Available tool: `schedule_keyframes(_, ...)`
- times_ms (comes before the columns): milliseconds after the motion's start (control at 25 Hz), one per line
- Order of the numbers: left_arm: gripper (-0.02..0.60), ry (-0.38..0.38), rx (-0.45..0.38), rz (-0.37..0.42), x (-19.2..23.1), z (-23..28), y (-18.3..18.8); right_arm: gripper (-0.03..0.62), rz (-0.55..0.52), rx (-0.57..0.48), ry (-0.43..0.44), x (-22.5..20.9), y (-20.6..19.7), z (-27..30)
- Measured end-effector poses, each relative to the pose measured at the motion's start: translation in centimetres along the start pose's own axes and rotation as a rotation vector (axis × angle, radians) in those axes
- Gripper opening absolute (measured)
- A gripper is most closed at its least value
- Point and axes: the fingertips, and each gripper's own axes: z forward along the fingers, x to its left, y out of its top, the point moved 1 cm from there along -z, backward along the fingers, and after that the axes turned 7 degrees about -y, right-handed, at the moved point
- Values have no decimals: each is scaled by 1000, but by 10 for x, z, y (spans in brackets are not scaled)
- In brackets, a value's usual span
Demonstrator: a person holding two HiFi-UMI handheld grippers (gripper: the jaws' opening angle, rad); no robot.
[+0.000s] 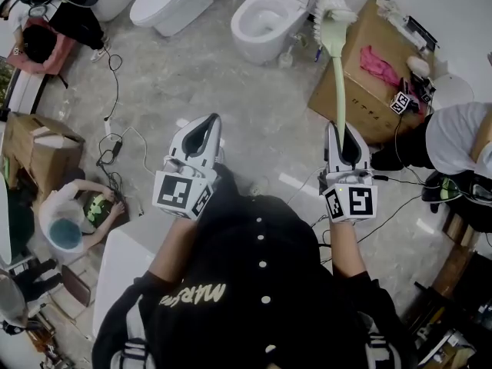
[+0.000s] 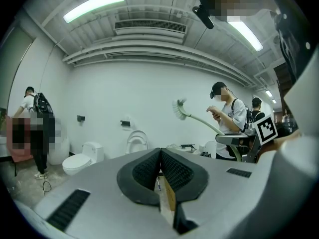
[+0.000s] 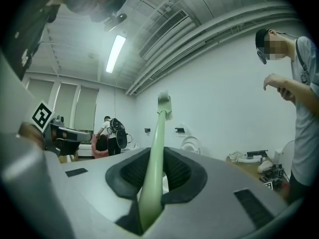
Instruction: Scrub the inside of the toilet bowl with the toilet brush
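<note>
My right gripper is shut on the pale green handle of the toilet brush, which points up and away, its white bristle head hanging in the air just right of the open white toilet. In the right gripper view the handle runs up between the pads to the head, with the toilet far behind. My left gripper is shut on nothing, held over the floor. From the left gripper view I see the brush and the toilet.
A second toilet with its lid down stands left of the open one. A cardboard box with a pink cloth sits right of it. Cables trail on the floor at left. A person stands at right.
</note>
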Motion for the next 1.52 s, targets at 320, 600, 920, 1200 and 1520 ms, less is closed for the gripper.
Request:
schedule_keyframes(320,25,-24,-11,33,-2,24,7,84,15,-2,-32,-19,1,15)
schedule_keyframes(600,25,-50,-6,35,16,50,9,86,7,10,-37,-22,-2,44)
schedule_keyframes(920,25,-85,-26,-11,48,95,18,86,3,13,-49,-33,2,93)
schedule_keyframes(1200,25,-103,-41,-24,81,126,25,86,-4,15,-44,-36,4,142)
schedule_keyframes(1520,25,-103,-28,-38,120,152,31,86,-7,14,-55,-32,10,188)
